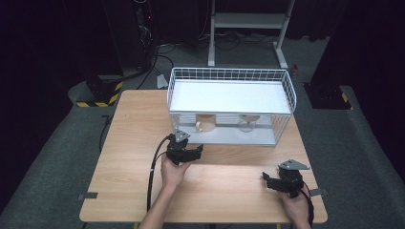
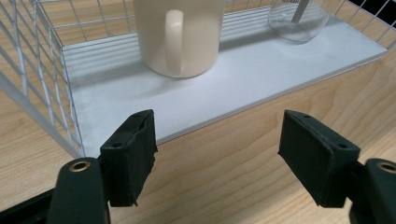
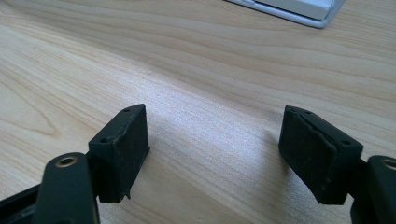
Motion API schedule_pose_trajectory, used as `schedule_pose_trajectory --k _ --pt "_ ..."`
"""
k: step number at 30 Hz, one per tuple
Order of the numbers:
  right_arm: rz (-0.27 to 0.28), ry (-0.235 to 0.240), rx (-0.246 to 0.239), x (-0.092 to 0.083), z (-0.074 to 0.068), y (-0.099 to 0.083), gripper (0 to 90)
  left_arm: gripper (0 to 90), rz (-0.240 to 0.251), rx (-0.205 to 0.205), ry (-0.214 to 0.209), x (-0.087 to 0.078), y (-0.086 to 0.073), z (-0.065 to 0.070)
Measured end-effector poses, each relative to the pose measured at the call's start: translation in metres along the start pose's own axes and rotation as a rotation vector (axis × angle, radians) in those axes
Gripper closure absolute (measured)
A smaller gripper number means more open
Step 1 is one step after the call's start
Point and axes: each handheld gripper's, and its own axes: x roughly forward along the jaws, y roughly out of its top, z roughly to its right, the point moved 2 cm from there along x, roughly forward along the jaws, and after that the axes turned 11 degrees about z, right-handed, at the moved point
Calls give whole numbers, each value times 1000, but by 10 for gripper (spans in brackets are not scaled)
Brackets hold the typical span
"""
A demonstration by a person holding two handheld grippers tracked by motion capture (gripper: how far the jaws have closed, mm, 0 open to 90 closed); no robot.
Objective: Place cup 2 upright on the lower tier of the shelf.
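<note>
A beige mug (image 1: 205, 123) (image 2: 180, 37) stands on the white lower shelf (image 2: 233, 79) of a wire rack (image 1: 229, 76), with its handle facing my left gripper. A clear glass (image 1: 247, 123) (image 2: 299, 18) stands to its right on the same shelf. My left gripper (image 1: 195, 151) (image 2: 217, 126) hovers over the wood just in front of the shelf's front edge, open, with nothing between its jaws. My right gripper (image 1: 268, 180) (image 3: 215, 116) is near the table's front right, low over bare wood, open and holding nothing.
The rack has a white upper shelf (image 1: 229, 95) above the mug and glass, and wire walls (image 2: 32, 70) at its sides. The wooden table (image 1: 129, 167) stretches left and front. A corner of the white shelf board (image 3: 299, 11) lies ahead of the right gripper.
</note>
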Motion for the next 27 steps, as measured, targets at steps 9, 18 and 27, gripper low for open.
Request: schedule_pose_trajectory --k 9,18,27 --pt "0 0 0 0 0 0 240 281 15 -16 -11 -12 -7 0" --pt "0 0 0 0 0 0 240 278 27 -29 -22 -24 -12 -2" --pt "0 -1 0 0 0 0 240 278 36 -45 -32 -33 -16 -2"
